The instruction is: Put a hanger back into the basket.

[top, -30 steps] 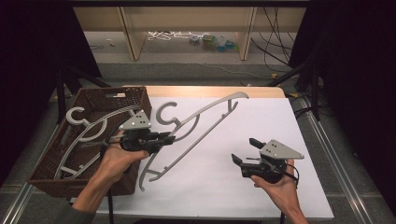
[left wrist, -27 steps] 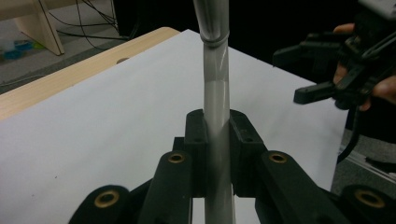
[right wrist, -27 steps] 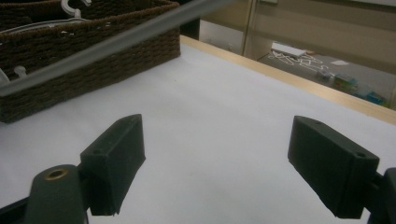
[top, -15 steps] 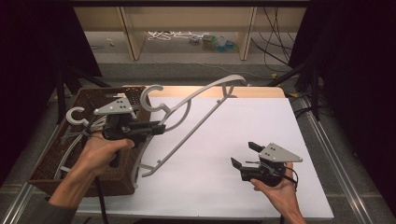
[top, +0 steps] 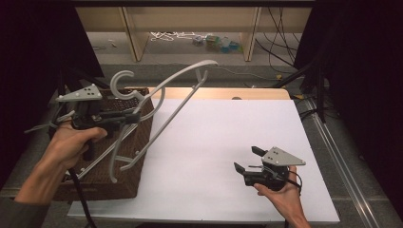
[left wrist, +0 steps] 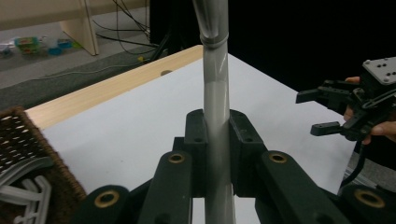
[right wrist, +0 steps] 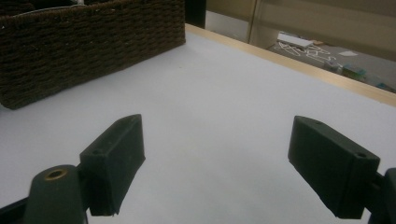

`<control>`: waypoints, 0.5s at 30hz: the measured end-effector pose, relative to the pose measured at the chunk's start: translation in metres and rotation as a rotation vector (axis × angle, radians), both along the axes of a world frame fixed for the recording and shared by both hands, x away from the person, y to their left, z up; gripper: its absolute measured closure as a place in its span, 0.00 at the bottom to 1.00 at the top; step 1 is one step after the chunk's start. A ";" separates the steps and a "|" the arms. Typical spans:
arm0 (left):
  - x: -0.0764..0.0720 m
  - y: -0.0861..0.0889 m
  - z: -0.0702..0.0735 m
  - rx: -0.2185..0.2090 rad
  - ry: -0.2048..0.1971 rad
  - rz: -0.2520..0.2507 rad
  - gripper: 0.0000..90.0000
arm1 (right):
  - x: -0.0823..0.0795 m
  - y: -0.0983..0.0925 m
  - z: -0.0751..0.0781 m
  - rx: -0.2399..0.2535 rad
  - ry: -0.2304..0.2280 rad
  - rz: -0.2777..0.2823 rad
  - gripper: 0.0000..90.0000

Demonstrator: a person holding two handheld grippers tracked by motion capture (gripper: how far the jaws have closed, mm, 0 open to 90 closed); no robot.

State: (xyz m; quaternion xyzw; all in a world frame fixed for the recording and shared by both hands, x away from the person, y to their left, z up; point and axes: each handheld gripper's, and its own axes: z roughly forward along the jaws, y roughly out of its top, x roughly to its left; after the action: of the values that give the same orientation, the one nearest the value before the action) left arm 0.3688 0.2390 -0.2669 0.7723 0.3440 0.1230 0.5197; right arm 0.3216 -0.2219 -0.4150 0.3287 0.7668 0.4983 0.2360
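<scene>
At far left sits the wicker basket [top: 138, 156], more hangers lying inside. My left gripper [top: 127, 117] is clamped tight on the grey plastic hanger [top: 176, 102], carrying it in the air over the basket's right edge; its long axis slants from the foot low over the basket up to the far right. My right gripper [top: 247, 159], jaws spread wide and empty, waits well apart over the white table [top: 228, 123].
</scene>
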 end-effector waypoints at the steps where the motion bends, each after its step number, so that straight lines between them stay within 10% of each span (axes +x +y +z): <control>1: 0.001 0.004 0.001 0.002 0.000 0.010 0.88 | 0.000 0.000 0.000 0.001 0.001 0.000 0.21; 15: 0.022 0.058 -0.008 0.059 -0.011 0.168 0.88 | 0.002 -0.001 -0.004 -0.009 0.022 -0.003 0.21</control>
State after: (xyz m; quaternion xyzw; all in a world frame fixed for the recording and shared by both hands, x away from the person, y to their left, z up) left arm 0.3909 0.2969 -0.2747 0.7551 0.4008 0.1806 0.4864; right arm 0.3237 -0.2227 -0.4191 0.3340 0.7712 0.4907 0.2297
